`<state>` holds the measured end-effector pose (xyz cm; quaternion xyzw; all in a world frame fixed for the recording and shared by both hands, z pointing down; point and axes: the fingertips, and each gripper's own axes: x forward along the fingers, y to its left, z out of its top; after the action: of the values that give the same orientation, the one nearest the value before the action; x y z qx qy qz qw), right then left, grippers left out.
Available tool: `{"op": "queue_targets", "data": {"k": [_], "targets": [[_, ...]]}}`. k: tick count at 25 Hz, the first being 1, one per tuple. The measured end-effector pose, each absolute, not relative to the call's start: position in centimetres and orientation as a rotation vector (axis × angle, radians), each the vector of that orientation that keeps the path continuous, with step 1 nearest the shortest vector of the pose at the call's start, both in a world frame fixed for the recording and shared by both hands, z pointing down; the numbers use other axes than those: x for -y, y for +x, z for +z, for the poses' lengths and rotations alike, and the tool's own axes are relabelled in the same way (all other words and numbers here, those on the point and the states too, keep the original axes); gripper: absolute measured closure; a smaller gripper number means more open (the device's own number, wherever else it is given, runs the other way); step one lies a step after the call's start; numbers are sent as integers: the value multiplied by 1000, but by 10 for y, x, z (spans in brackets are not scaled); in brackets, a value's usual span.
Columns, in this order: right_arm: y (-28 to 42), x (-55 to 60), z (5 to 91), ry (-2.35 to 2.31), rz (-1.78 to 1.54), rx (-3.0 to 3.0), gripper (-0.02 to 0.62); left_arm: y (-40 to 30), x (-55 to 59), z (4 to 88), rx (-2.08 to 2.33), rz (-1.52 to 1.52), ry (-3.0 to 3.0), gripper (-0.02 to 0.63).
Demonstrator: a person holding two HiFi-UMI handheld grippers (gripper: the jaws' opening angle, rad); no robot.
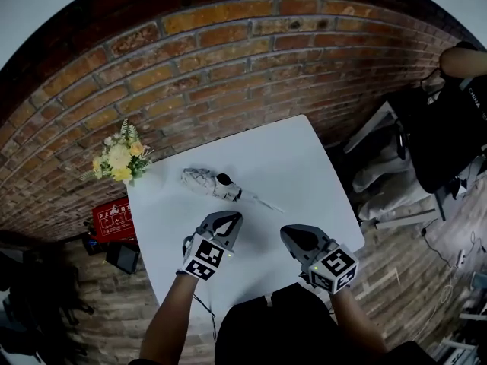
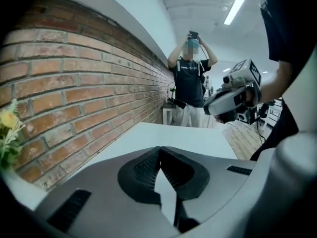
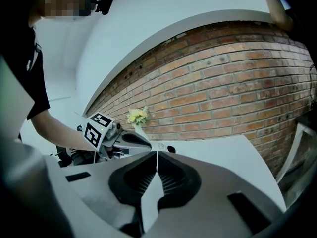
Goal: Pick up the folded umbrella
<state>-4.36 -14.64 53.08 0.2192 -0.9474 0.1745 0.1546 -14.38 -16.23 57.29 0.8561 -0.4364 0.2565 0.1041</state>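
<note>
**Both grippers closed, umbrella not yet taken**

The folded umbrella [image 1: 209,182] lay on the white table [image 1: 304,166], toward the brick wall, with its thin rod end pointing right and nothing touching it. The left gripper [image 1: 230,217] hovered just on the near side of it, jaws pressed together with nothing between them. The right gripper [image 1: 290,234] hung further right over the table's near part, also closed and empty (each gripper's own view showed the ribbed pads meeting at the tips). A bunch of yellow and white flowers [image 1: 120,158] stood by the table's far left corner, apart from the umbrella.

The step in hand looked like the approach, with no grasp begun. The left gripper was the nearer and seemed the likelier one to take the umbrella. The next move would call for opening its jaws, bringing them down astride the bundled cloth and across its length, then closing on that thick part rather than the thin rod. The cloth would probably give, so the close should be firm before any lift.
</note>
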Motion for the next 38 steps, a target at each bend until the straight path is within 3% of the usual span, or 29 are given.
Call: {"op": "queue_targets", "data": {"k": [20, 25, 38], "targets": [[-11, 171, 566, 659, 560, 2620, 572, -120, 216, 665, 828, 1451, 2637, 584], [-14, 171, 572, 653, 569, 2612, 572, -116, 220, 682, 681, 1526, 2616, 486], [-57, 178, 600, 596, 556, 2563, 571, -115, 233, 722, 367, 1832, 2556, 414]]}}
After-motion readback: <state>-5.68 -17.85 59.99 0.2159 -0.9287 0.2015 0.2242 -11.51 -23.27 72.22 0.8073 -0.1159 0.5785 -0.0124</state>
